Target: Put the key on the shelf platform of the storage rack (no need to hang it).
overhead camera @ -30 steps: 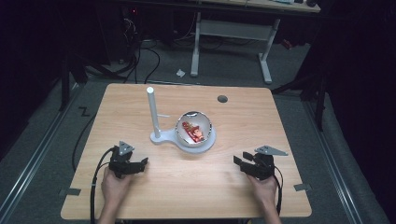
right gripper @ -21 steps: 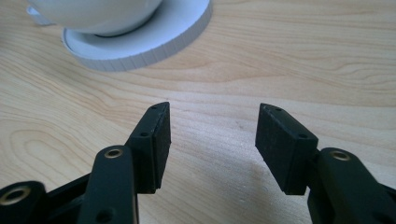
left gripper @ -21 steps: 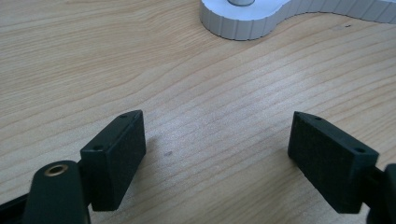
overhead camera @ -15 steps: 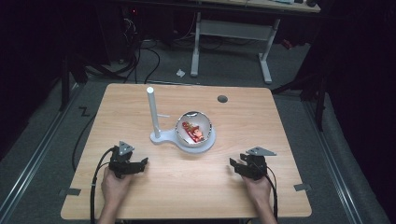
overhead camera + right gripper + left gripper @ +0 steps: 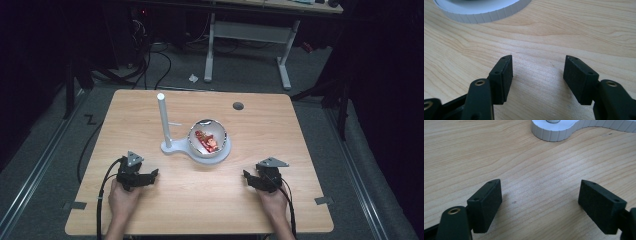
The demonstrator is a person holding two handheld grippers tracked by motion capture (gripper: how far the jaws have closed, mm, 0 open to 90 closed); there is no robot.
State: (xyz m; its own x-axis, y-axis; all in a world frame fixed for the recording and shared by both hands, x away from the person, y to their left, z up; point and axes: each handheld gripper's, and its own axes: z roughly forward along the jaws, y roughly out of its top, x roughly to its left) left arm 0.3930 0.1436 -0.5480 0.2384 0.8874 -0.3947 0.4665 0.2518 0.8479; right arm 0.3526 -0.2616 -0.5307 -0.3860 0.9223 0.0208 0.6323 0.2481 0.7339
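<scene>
Wood-grain tabletop (image 5: 200, 200) under bright light, set in a dim room; items are listed from the near edge outward.

Near edge: a person's two hands rest on the table, each holding a black two-jaw gripper. The left gripper (image 5: 150, 176) sits low by the near-left corner, its jaws spread wide and empty; in the left gripper view (image 5: 540, 206) bare wood lies between the pads, and the ribbed white edge of the stand's base (image 5: 554, 132) lies ahead. The right gripper (image 5: 248, 177) mirrors it by the near-right corner, jaws likewise parted and holding nothing (image 5: 537, 75). Both point inward toward the table's centre, well apart from each other. This reads as a ready posture: tools parked on either side so that either can reach the middle without crossing the other.

Centre: a white stand (image 5: 176, 148) with an upright white post (image 5: 163, 120) at its left and a round bowl (image 5: 208, 134) seated at its right. Inside the bowl lie small red pieces (image 5: 206, 141), too small to identify. The bowl presumably keeps them gathered for picking, and the post probably serves as a target.

Far side: a dark round cable hole (image 5: 238, 106) in the tabletop. Beyond, on the grey floor, cables (image 5: 155, 60) and the white legs of another desk (image 5: 250, 37).
</scene>
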